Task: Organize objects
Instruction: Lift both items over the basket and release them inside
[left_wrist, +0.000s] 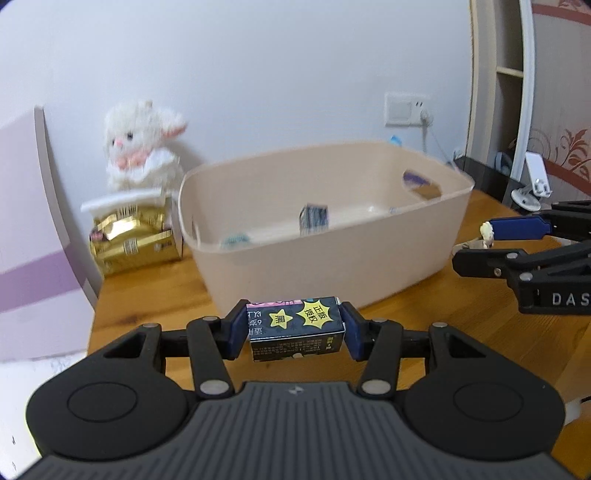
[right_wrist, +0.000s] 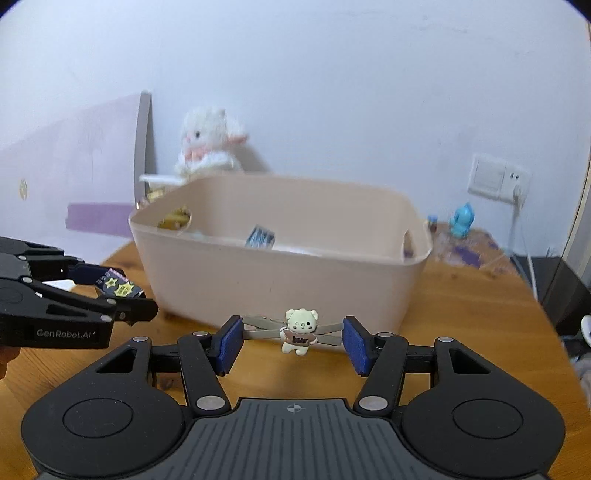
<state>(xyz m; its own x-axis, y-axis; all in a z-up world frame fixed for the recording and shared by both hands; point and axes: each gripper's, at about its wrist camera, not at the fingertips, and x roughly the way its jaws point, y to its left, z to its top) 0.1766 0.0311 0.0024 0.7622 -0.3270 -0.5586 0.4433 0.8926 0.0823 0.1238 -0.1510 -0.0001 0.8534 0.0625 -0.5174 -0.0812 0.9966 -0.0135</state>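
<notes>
Now we hold a small black box (left_wrist: 297, 328) clamped between the blue pads of our left gripper (left_wrist: 295, 330), its printed face with yellow star bursts turned up. It hangs above the wooden table (left_wrist: 155, 291), just in front of the beige plastic bin (left_wrist: 332, 254). Our right gripper (right_wrist: 293, 338) is closed on a metal hair clip (right_wrist: 295, 332) that carries a little cream bear figure; the clip spans the gap from pad to pad, also just short of the bin's near wall. Inside the bin we see a small striped box (right_wrist: 260, 236) and a few other pieces too blurred to name. Behind the bin's left end sits a white plush lamb (left_wrist: 138, 142) above a gold foil pack (left_wrist: 133, 240). Beyond its right end stands a blue toy figure (right_wrist: 460, 221) near the wall socket (right_wrist: 496, 179).
</notes>
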